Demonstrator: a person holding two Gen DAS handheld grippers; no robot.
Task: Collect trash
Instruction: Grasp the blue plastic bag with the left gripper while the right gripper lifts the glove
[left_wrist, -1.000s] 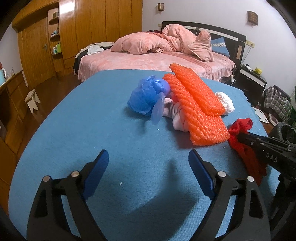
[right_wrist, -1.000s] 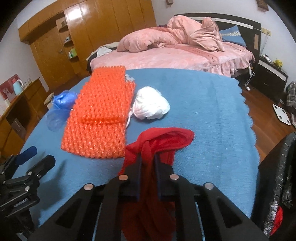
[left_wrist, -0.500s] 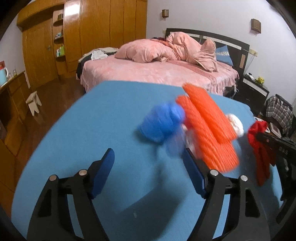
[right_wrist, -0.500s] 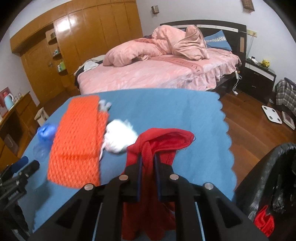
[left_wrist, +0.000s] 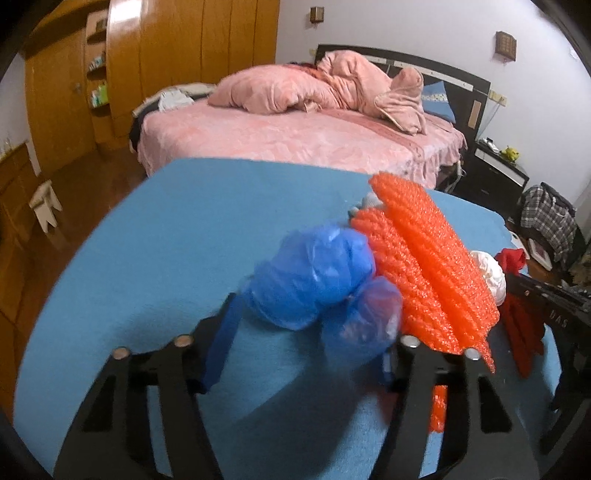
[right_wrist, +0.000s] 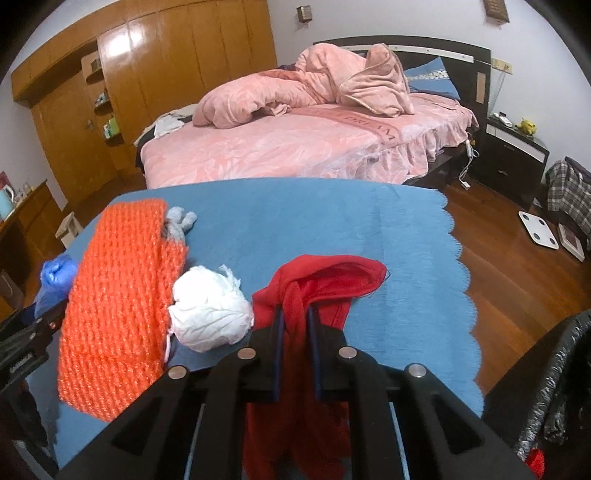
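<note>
Item: left gripper (left_wrist: 303, 343), jaws just closing around blue plastic bag (left_wrist: 314, 280) on desk (left_wrist: 177, 229); firm contact not confirmed. Advised: gather the loose lobe, clear orange mesh (left_wrist: 424, 266). Right gripper (right_wrist: 295, 347) clamped red cloth (right_wrist: 325, 280). Blue cover; pink bed (right_wrist: 295, 147), wardrobe (right_wrist: 166, 74) behind
</note>
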